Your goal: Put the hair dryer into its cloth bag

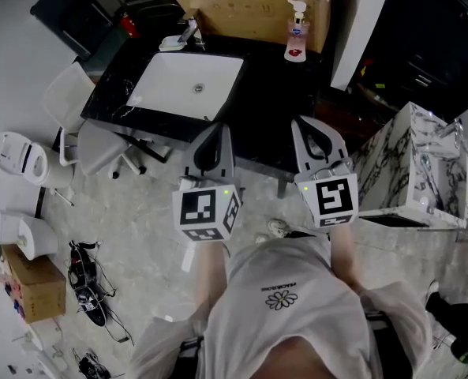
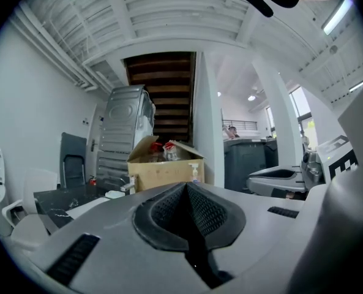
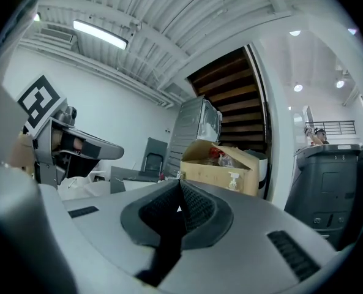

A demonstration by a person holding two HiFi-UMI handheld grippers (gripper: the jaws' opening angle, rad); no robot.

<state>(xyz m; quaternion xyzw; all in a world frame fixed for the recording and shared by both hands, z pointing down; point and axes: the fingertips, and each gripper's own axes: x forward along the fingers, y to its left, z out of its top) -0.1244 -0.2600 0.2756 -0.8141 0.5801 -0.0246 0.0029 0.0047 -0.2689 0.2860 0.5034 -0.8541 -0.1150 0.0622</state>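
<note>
Neither a hair dryer nor a cloth bag shows in any view. In the head view my left gripper (image 1: pixel 215 129) and right gripper (image 1: pixel 302 123) are held side by side, pointing level over the near edge of the black counter (image 1: pixel 265 125). The jaws of both are pressed together with nothing between them. In the left gripper view the left gripper (image 2: pixel 186 186) is shut and empty, with the right gripper (image 2: pixel 278 176) beside it. In the right gripper view the right gripper (image 3: pixel 180 183) is likewise shut and empty, with the left gripper (image 3: pixel 77 146) at its left.
A white sink (image 1: pixel 188 84) with a faucet (image 1: pixel 188 31) is set in the counter. Behind it stand an open cardboard box (image 1: pixel 249 10) and a pump bottle (image 1: pixel 296 31). A white chair (image 1: pixel 87 136) stands left of the counter, a marble-patterned block (image 1: pixel 411 164) right.
</note>
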